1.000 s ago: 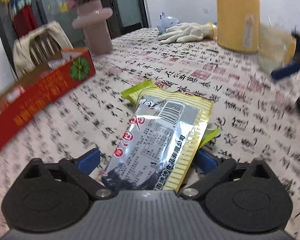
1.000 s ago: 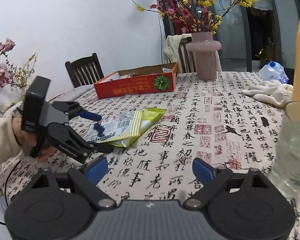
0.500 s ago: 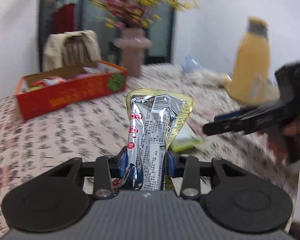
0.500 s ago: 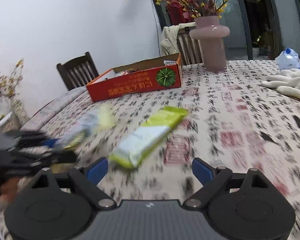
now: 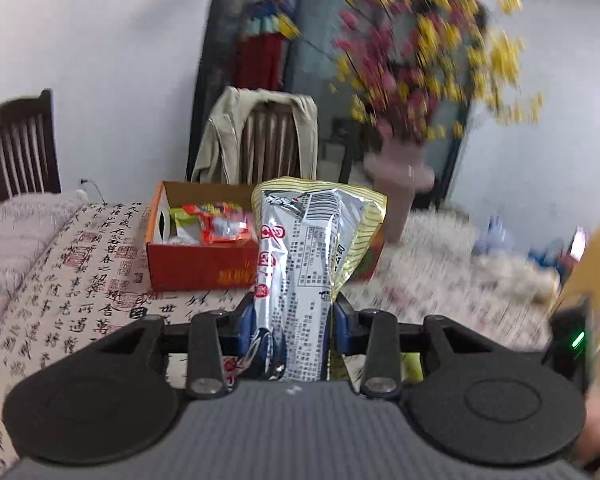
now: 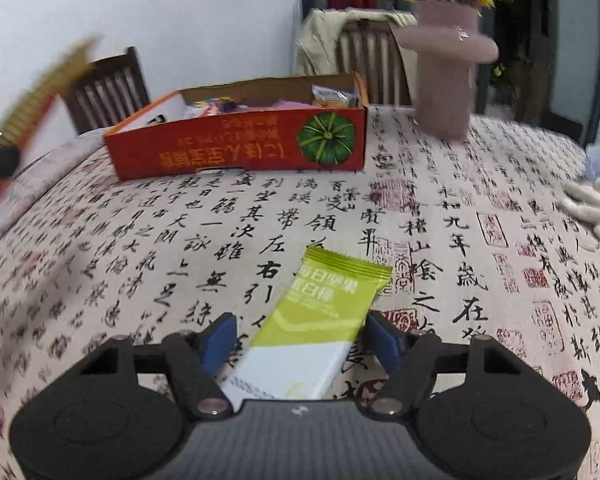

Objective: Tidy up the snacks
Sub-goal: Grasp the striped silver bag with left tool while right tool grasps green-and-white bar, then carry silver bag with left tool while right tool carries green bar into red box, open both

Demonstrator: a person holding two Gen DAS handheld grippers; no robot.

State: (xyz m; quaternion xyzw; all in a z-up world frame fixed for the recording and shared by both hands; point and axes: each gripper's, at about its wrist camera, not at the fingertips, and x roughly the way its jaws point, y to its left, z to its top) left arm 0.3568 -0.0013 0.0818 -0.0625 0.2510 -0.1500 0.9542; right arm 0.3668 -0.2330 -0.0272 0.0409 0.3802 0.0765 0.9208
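Note:
My left gripper (image 5: 294,328) is shut on a silver and yellow snack packet (image 5: 300,272), which stands upright between the blue pads, lifted off the table. Beyond it sits the red cardboard box (image 5: 198,268) with several snacks inside. In the right wrist view a green and white snack packet (image 6: 320,320) lies flat on the tablecloth between the blue fingers (image 6: 218,338) of my right gripper (image 6: 300,340). Its jaws are closing around the packet, and a gap still shows on the left side. The same red box (image 6: 236,152) stands further back.
A pink vase (image 6: 446,68) with yellow and red flowers stands right of the box. White gloves (image 6: 596,208) lie at the right edge. Wooden chairs (image 6: 108,88) stand behind the table, one draped with a beige jacket (image 5: 256,136). A calligraphy tablecloth (image 6: 140,240) covers the table.
The left gripper closed on the silver packet, lifted it and swung toward the red box. The right gripper moved over to the green packet, which now lies between its narrowing jaws.

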